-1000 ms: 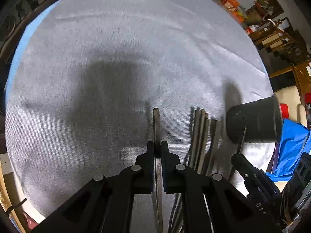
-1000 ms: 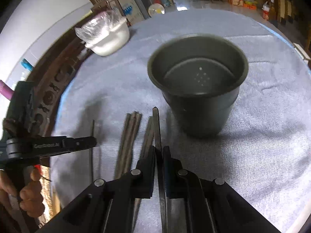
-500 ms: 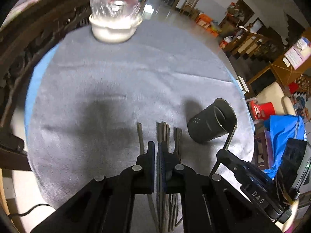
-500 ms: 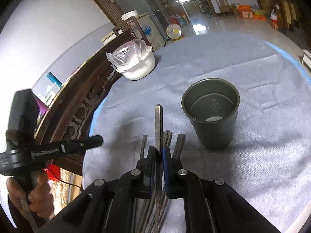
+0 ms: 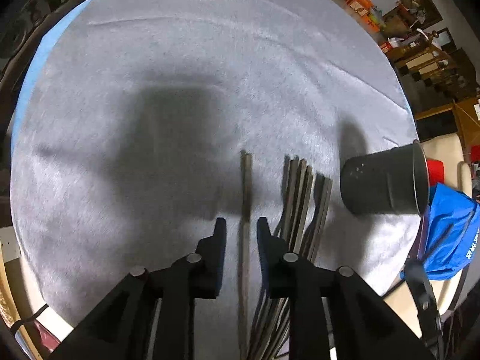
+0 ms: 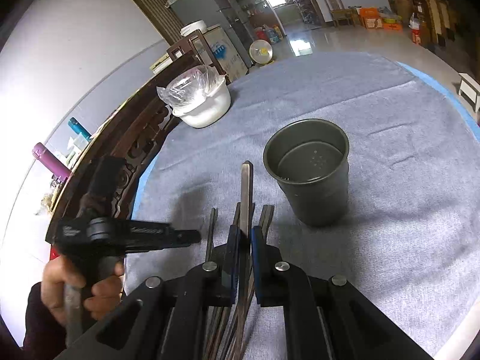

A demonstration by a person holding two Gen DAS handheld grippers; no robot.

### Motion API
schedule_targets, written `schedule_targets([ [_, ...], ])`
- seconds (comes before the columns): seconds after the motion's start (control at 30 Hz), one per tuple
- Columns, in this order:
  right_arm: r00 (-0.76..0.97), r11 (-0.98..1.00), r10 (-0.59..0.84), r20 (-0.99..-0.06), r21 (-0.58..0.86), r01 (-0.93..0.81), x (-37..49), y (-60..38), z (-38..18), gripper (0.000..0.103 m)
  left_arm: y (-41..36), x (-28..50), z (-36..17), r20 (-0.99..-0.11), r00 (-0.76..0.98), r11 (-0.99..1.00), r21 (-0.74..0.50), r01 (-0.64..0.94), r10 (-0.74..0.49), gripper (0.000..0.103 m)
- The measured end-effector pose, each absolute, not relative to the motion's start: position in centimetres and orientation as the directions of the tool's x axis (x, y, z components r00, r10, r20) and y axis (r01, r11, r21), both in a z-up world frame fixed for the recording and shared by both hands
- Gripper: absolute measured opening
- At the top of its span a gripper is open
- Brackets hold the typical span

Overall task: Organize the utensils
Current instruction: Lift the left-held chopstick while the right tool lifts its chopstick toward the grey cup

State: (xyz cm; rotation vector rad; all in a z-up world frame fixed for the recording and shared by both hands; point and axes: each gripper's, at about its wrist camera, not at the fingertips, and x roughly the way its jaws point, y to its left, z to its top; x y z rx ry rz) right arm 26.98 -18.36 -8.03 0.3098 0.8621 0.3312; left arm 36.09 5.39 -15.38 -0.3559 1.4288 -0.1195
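Left black two-finger tool (image 5: 241,231): jaws parting, pointed steeply down at the grey cloth-covered round counter (image 5: 180,69). One slim dark metal utensil handle (image 5: 246,192) lying flat on the cloth, running up through the gap between the fingers, touched by neither pad. Released, then, with the handle loose below. Seen also from the right wrist, at the left edge, gripped by a bare hand (image 6: 75,285) in a dark sleeve.

Right black two-finger tool (image 6: 244,237): clenched on a single flat dark metal utensil handle (image 6: 246,192), blue-edged pads pressed on both sides, its blunt tip raised off the cloth and aimed just left of the dark round metal holder cup (image 6: 309,174).

Holder cup upright on the counter, rim open, small holes in its floor, nothing inside that can be made out. Bundle of further dark metal utensil handles (image 5: 303,198) flat on the cloth just left of the cup, close together, side by side, fanned slightly; lone released handle a little further left of the cup, apart from that bundle. Working ends of all utensils hidden below the fingers in both views, so forks, spoons or knives cannot be told.

White round bowl covered in clear plastic film (image 6: 201,102) well beyond the cup, at the far-left rim of the counter, beside a dark carved wooden chair back (image 6: 132,138).
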Motion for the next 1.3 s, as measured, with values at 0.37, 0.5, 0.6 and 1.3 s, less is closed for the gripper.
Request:
schedule_targets([
  [0.37,0.603,0.886,0.432,-0.670,0.440,-0.145,26.8,-19.8,-8.5,0.009,3.9,37.4,-17.1,-0.968,0.122,0.962,-0.236,-0.135,-0.220,0.030],
  [0.5,0.602,0.883,0.435,-0.670,0.449,-0.139,26.9,-20.1,-8.7,0.009,3.4,37.5,-17.3,-0.972,0.124,0.970,-0.212,-0.118,-0.198,0.023],
  [0.6,0.603,0.883,0.436,-0.668,0.448,-0.141,26.8,-20.1,-8.6,0.009,3.2,37.3,-17.6,-0.972,0.129,0.971,-0.210,-0.115,-0.195,0.010],
  [1.3,0.650,0.911,0.391,-0.652,0.375,-0.171,25.4,-18.7,-6.0,0.009,4.7,31.5,-6.8,-0.868,0.410,0.954,-0.297,0.024,-0.281,0.006],
])
